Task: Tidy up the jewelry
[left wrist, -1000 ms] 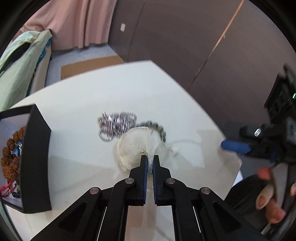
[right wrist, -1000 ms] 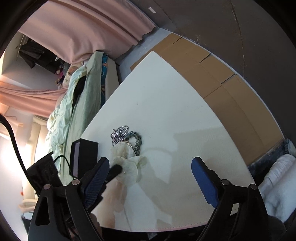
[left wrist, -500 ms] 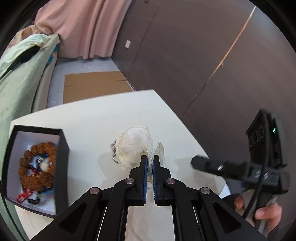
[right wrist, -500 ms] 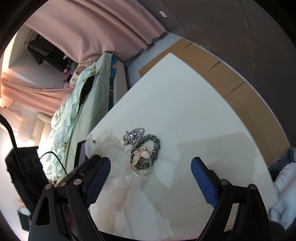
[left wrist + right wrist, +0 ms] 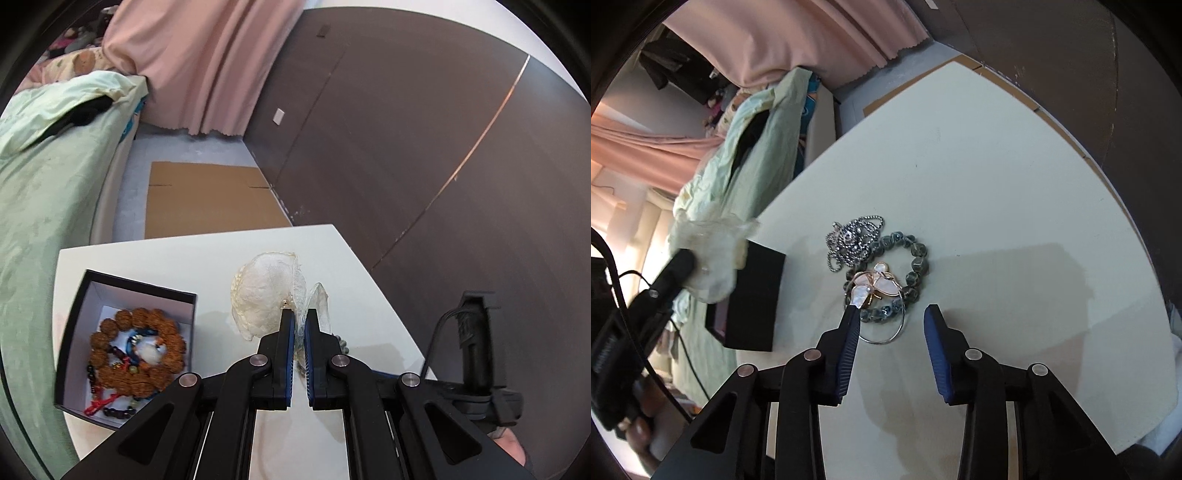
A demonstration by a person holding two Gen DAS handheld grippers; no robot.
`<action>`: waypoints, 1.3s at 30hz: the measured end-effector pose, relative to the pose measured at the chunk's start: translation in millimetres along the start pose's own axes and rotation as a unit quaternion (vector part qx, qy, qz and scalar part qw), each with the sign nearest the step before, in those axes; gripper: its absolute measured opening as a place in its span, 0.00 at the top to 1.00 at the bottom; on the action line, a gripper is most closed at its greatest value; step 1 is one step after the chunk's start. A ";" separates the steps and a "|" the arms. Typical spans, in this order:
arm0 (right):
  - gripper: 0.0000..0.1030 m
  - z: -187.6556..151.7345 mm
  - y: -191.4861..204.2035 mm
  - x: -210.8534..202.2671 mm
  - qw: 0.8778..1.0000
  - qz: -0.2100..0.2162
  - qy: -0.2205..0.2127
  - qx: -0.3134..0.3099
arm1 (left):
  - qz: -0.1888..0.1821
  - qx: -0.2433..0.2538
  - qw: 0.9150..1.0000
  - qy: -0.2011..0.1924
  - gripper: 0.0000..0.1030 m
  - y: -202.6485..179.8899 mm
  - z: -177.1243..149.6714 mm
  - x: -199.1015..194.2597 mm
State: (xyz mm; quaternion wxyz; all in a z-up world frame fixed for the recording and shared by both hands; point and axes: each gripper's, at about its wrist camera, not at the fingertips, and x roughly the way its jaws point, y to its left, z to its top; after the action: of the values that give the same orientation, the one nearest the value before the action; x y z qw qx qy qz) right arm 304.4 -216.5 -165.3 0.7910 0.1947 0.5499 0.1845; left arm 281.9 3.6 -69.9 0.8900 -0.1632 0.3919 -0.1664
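My left gripper [image 5: 299, 314] is shut on a sheer white pouch [image 5: 264, 295], held up above the white table [image 5: 221, 254] to the right of a black box [image 5: 74, 332]. A brown bead bracelet [image 5: 147, 350] lies in the box. In the right wrist view a pearl butterfly pendant [image 5: 875, 288] on a thin wire hoop rests on a green bead bracelet [image 5: 918, 266], beside a silver chain [image 5: 855, 240]. My right gripper [image 5: 892, 312] hovers just in front of them, its jaws closing. The near edge of the bracelet and the hoop lie between the fingers, but the pads are not pressing on them.
A bed with a pale green cover [image 5: 44, 184] runs along the table's left side. Flat cardboard [image 5: 207, 199] lies on the floor beyond the table, with a dark wall [image 5: 406, 147] to the right. The black box [image 5: 753, 295] stands left of the jewelry pile.
My left gripper lifted the pouch off the pile and carried it toward the box, uncovering the pendant. My right gripper moved closer to the pile and its jaws narrowed.
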 end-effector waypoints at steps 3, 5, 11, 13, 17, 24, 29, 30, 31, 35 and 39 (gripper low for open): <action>0.74 1.5 1.6 4.9 1.000 -0.011 0.002 -0.007 | 0.000 -0.006 1.000 -0.005 0.95 3.8 2.6 -3.7; 0.77 3.2 3.5 5.8 1.000 -0.020 -0.001 -0.014 | -0.001 -0.009 1.000 -0.008 0.95 5.6 3.8 -5.5; 0.96 5.5 1.6 2.5 1.000 -0.020 -0.009 -0.019 | -0.001 -0.008 1.000 -0.015 0.95 7.8 7.2 -13.4; 0.96 4.8 2.6 -3.7 1.000 -0.012 -0.019 -0.021 | 0.001 -0.008 1.000 -0.019 0.95 10.2 9.2 -19.1; 0.96 1.3 6.7 -17.9 0.999 0.008 -0.036 -0.029 | 0.010 -0.006 1.000 -0.029 0.95 17.2 12.0 -31.2; 0.96 -1.6 24.1 -37.6 0.996 0.035 -0.067 -0.057 | 0.033 -0.026 0.999 -0.022 0.95 43.9 6.8 -35.8; 0.97 -1.0 39.3 -39.2 0.994 0.047 -0.073 -0.066 | 0.049 -0.036 0.998 -0.010 0.95 59.2 2.4 -34.6; 0.98 0.4 42.2 -39.6 0.994 0.050 -0.075 -0.068 | 0.057 -0.040 0.998 -0.005 0.95 62.3 2.4 -33.9; 0.98 0.9 45.2 -40.3 0.993 0.053 -0.077 -0.071 | 0.066 -0.044 0.997 0.000 0.95 66.4 1.5 -33.8; 0.98 3.2 59.7 -41.1 0.992 0.059 -0.080 -0.082 | 0.052 -0.065 0.996 0.019 0.92 81.8 -0.9 -32.3; 0.98 4.1 63.3 -37.7 0.994 0.036 -0.069 -0.081 | 0.052 -0.085 0.995 0.026 0.29 93.4 -5.2 -36.8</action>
State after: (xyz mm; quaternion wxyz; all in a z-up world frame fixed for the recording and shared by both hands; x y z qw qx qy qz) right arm 291.1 -181.8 -101.6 0.8330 0.1623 0.4699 0.2429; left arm 270.2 101.7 -88.9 0.8698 -0.2131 0.4357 -0.0908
